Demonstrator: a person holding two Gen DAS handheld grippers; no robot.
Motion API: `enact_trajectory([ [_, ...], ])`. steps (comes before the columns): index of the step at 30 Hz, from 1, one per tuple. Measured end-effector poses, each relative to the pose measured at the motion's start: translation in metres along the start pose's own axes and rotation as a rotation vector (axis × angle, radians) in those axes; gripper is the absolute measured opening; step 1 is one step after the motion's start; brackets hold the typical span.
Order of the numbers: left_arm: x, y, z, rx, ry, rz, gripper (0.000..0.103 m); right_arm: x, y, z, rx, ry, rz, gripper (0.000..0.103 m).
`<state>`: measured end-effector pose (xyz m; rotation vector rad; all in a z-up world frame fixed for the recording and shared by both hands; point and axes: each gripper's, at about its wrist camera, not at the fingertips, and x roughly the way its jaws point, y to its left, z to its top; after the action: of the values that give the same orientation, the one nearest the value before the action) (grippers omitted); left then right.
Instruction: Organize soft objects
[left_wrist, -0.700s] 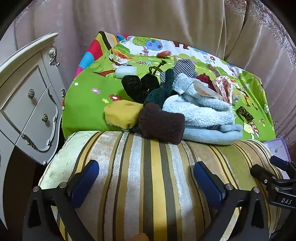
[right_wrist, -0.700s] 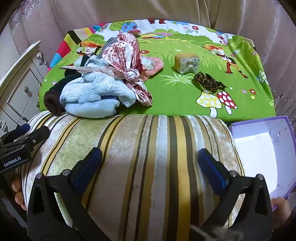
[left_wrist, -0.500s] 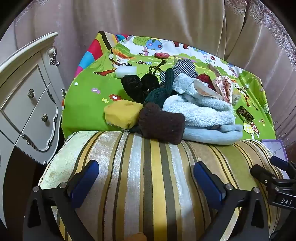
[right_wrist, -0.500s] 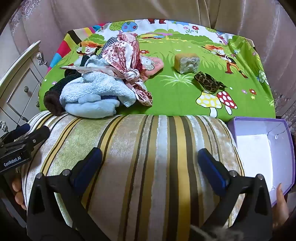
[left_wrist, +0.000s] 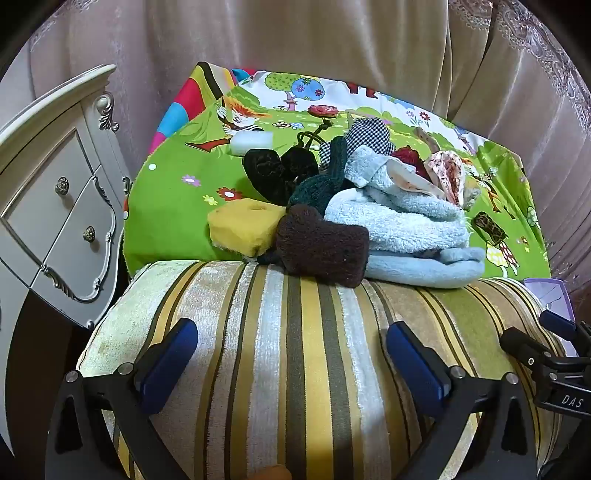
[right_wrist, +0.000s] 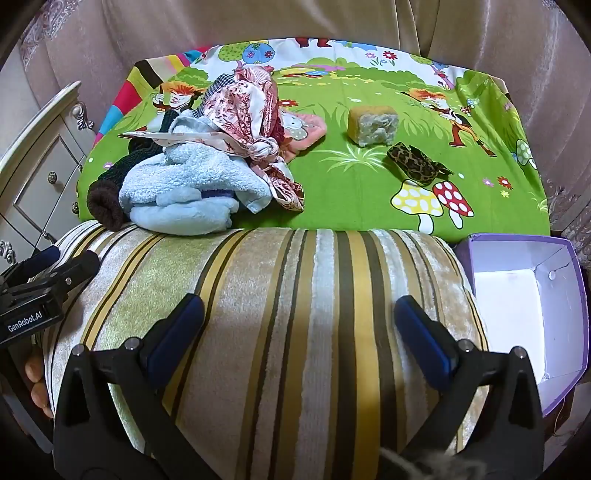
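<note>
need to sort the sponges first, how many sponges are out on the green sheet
2. A yellow sponge lies at the left of the clothes pile; a second sponge sits alone to its right. More may be hidden under the pile.

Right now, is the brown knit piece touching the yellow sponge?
Touching. In the left wrist view the brown knit piece presses against the right edge of the yellow sponge, with no green cloth showing between them.

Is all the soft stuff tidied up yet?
Not yet. Nothing looks sorted: the purple box is empty. Both tools, left and right, are open and hold nothing. The pile with the blue towel, the sponge and the spotted band still wait.
</note>
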<state>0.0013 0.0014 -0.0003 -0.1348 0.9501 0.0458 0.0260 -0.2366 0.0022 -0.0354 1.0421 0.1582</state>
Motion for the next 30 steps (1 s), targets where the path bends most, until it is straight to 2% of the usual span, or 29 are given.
enact_trajectory([
  [30, 0.0010, -0.0003, -0.0013, 0.002, 0.000, 0.005, 0.103, -0.0008, 0.0022, -0.0039, 0.000, -0.038, -0.009, 0.103],
])
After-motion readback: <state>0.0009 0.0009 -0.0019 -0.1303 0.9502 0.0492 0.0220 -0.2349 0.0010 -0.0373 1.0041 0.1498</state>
